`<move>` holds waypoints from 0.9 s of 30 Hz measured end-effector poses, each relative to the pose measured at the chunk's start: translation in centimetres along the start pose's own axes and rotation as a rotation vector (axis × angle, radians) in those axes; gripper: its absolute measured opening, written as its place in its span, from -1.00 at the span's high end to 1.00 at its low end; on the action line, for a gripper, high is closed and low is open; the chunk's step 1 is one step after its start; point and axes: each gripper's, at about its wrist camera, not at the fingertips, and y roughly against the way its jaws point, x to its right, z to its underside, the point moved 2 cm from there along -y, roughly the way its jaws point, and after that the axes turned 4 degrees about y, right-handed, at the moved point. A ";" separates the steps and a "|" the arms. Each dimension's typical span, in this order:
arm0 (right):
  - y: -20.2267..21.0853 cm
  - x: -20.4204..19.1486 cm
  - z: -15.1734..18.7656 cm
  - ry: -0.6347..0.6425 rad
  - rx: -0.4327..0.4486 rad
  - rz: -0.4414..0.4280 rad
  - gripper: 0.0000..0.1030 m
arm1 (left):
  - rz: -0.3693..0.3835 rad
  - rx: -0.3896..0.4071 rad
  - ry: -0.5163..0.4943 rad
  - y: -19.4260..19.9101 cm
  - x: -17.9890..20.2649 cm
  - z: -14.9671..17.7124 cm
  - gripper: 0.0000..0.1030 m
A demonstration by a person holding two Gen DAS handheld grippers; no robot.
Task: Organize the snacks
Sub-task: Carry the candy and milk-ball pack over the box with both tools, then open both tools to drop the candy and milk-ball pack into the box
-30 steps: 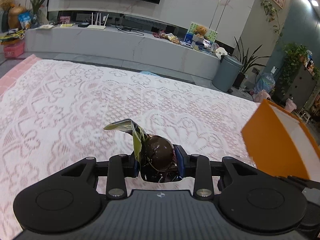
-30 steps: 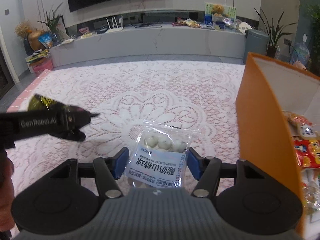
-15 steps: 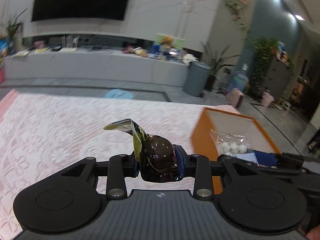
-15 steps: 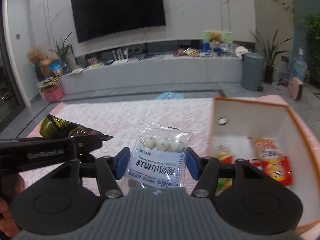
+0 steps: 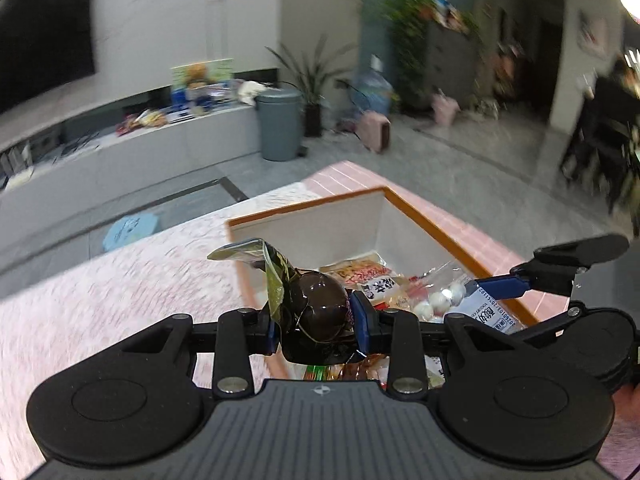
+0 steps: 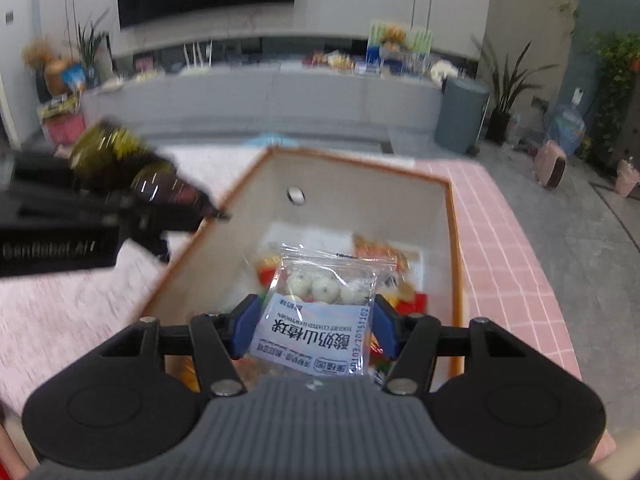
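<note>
Two grippers hover at the orange box (image 6: 454, 248); the left gripper (image 5: 316, 322) clenches a dark wrapped snack (image 5: 316, 312) near its rim; the right gripper (image 6: 314, 330) grips a clear packet of white balls (image 6: 320, 304) above the snacks inside.

**A:** anyone make out the writing here? The clear snack bag (image 6: 320, 320) has a white label with big Chinese characters, 酸奶山楂球, upside down in the right wrist view.

**B:** yep, and small English under that, "YOGURT COATED HAWTHORN" I think, it's tiny. There's a number along the bag's edge too, looks like 20251102.

**A:** the black gripper (image 6: 60, 246) on the left has white lettering, "GenRobot.AI", pretty smeared.

**B:** the packet in the box (image 5: 378, 286) has Chinese print too, can't read it.
</note>
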 end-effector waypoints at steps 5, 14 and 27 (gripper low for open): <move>-3.1 1.3 0.1 0.050 -0.078 -0.015 -0.13 | 0.000 -0.097 -0.141 -4.9 1.5 -0.5 0.24; -6.9 1.3 0.1 0.161 -0.144 -0.017 -0.14 | -0.026 -0.203 -0.293 -10.0 2.1 1.2 0.24; -7.9 0.2 0.1 0.234 -0.183 0.010 -0.25 | -0.048 -0.230 -0.304 -9.5 2.2 1.9 -0.03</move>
